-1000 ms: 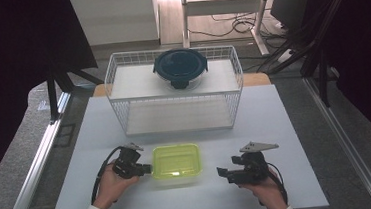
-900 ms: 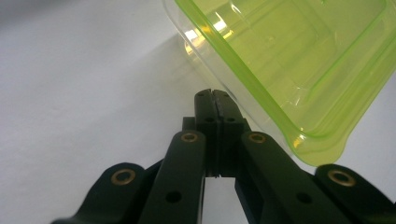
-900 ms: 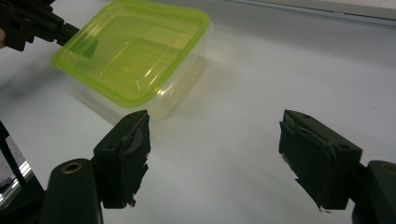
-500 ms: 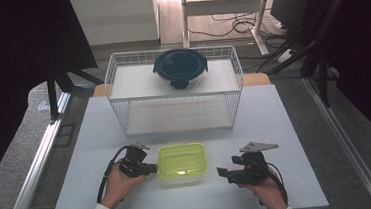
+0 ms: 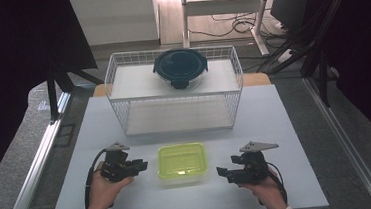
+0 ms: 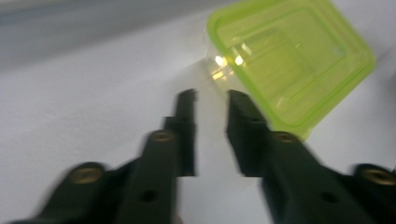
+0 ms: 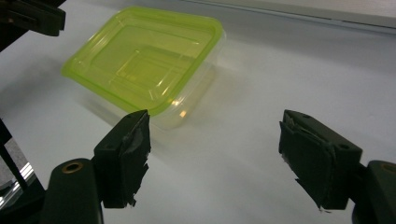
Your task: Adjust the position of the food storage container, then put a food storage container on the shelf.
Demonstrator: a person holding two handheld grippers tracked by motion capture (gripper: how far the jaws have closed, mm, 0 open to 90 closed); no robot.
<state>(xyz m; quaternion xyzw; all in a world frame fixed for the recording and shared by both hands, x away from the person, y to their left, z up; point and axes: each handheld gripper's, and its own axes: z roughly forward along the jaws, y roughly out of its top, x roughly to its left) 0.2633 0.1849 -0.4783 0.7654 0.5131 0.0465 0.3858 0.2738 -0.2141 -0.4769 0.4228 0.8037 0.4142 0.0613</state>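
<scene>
A clear container with a lime-green lid (image 5: 182, 161) lies on the white table (image 5: 285, 126) between my two grippers. My left gripper (image 5: 140, 165) sits just left of it, tips a short way from its edge. In the left gripper view the container (image 6: 289, 56) lies beyond the left gripper (image 6: 211, 100), whose jaws have just been opening and stand a little apart with nothing between them. My right gripper (image 5: 222, 173) rests to the container's right, wide open and empty. In the right gripper view the right gripper (image 7: 215, 140) faces bare table, with the container (image 7: 144, 60) ahead on the left.
A white wire rack (image 5: 176, 112) stands at the back of the table, and a dark round lidded bowl (image 5: 180, 67) sits on its top shelf. Dark curtains flank the table, and cables and metal legs lie beyond it.
The container has shifted slightly to the right. My left gripper, which was against the container's left edge, now stands a little clear of it. The right gripper has stayed put.
</scene>
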